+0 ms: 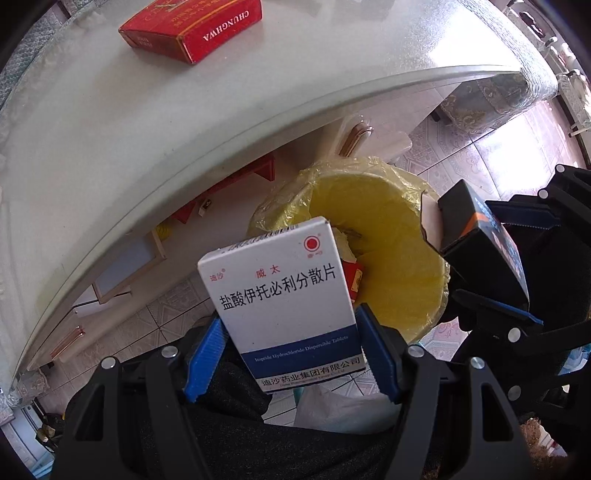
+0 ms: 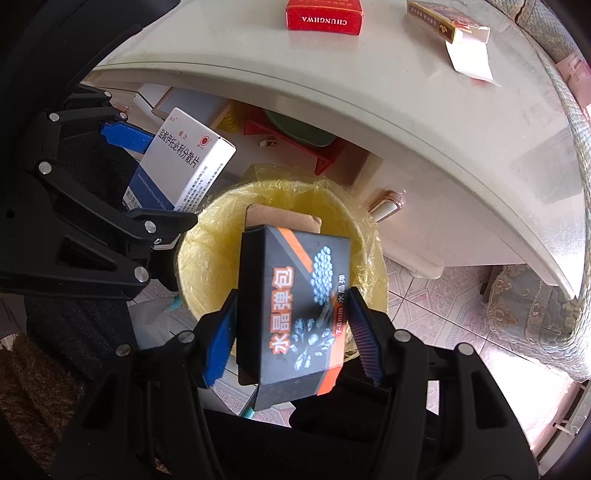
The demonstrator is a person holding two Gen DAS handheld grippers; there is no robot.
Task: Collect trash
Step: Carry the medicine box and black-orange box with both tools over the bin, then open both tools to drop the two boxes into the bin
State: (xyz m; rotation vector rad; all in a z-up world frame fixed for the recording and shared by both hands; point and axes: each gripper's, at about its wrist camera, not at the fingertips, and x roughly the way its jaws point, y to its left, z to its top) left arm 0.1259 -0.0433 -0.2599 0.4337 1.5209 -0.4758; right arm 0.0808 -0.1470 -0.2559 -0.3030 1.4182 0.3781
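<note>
A white-and-blue medicine box (image 1: 280, 295) stands upright between the blue pads of my left gripper (image 1: 291, 321), which is shut on it. Below and behind it is a bin with a yellow liner (image 1: 399, 258) on the floor, with some scraps inside. My right gripper (image 2: 292, 295) is shut on a black-and-orange box (image 2: 291, 306), directly over the bin (image 2: 207, 251). The right gripper (image 1: 513, 262) and its black box (image 1: 480, 240) show at the right of the left wrist view. In the right wrist view, the left gripper (image 2: 147, 181) holds the medicine box (image 2: 184, 166) by the bin's left rim.
A white table (image 1: 184, 129) curves over the bin's far side. On it lie a red cigarette box (image 1: 192, 26) (image 2: 325, 16) and an open brown-and-yellow box (image 2: 447, 26). Drawers and a red shelf sit under the table. A tiled floor and a patterned sofa (image 2: 535, 314) are to the right.
</note>
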